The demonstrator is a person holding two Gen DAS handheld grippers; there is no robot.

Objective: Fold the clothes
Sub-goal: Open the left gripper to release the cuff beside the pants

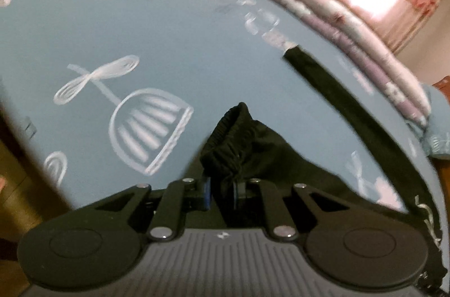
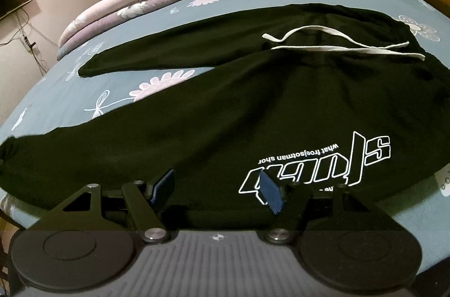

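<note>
Left gripper point(image 1: 222, 191) clamped on ribbed cuff point(image 1: 225, 139) of black sweatpants point(image 2: 253, 105), lifted at 6 o'clock. Right gripper point(image 2: 218, 191) gaping wide, empty, over pants spread across blue bedsheet point(image 2: 70, 97). White drawstring point(image 2: 337, 44) up at 1 o'clock.

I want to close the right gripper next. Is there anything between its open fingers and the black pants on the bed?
Nothing visible. The right gripper is open directly over the near leg of the black pants. Only the white drawstring lies on them, far off near the waistband.
</note>
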